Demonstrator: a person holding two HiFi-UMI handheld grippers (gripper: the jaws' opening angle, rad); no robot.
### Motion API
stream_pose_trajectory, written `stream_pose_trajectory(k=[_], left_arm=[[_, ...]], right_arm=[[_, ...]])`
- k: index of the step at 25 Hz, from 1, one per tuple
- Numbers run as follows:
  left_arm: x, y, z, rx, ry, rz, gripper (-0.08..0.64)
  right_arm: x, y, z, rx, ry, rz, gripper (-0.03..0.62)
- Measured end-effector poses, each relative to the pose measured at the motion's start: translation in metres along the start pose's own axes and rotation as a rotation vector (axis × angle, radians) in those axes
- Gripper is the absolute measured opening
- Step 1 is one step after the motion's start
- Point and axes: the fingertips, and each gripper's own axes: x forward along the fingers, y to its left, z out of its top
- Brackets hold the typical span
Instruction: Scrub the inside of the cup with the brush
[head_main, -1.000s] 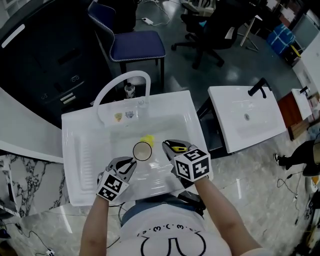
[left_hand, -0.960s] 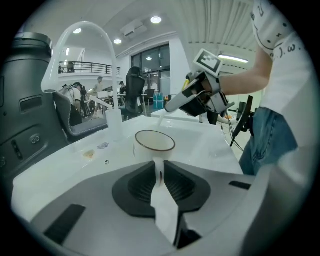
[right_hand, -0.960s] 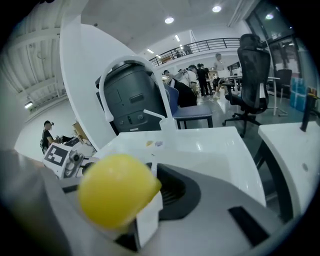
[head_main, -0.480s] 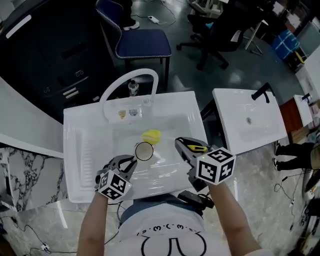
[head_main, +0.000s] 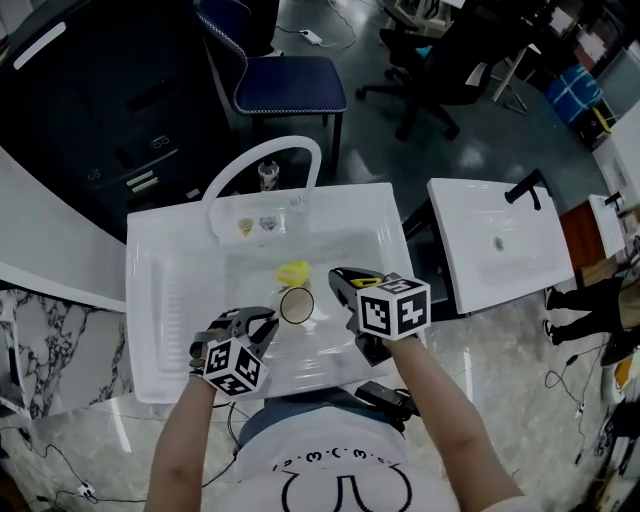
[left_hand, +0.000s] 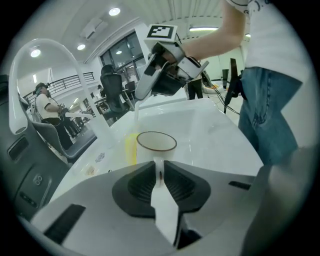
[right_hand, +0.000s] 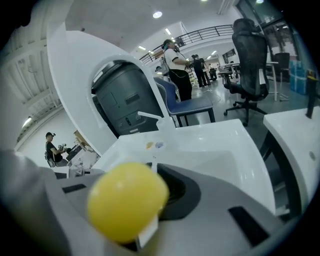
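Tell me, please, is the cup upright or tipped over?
Upright: the cup has its open round rim facing straight up.

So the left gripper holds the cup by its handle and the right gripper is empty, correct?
No. The right gripper is not empty: its jaws grip the yellow brush, as the right gripper view shows. The left gripper does hold the cup.

Blue chair (head_main: 290, 85), black office chair (head_main: 440, 70), grey floor (head_main: 370, 150), second white basin (head_main: 495, 245).
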Motion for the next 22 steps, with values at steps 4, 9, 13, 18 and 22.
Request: stream_pose_trajectory(k=[4, 9, 13, 18, 22], left_arm=[[0.005, -0.001, -0.007, 0.01, 0.02, -0.018, 0.064], [0.01, 0.001, -0.011, 0.0, 0.031, -0.03, 0.064], [0.015, 0.0, -0.012, 0.011, 0.041, -0.046, 0.064], [0.017, -0.001, -0.008, 0.039, 0.045, -0.056, 0.064], [0.018, 0.0, -0.004, 0.06, 0.049, -0.06, 0.064]], right_arm=[[0.019, -0.004, -0.006, 0.033, 0.031, -0.009, 0.041], [-0.004, 0.015, 0.012, 0.016, -0.01, 0.044, 0.041], [-0.026, 0.033, 0.018, -0.031, -0.008, 0.077, 0.041], [-0.023, 0.035, 0.013, -0.029, 0.018, 0.05, 0.041], [-0.001, 0.036, 0.005, -0.019, 0.049, 0.034, 0.041]])
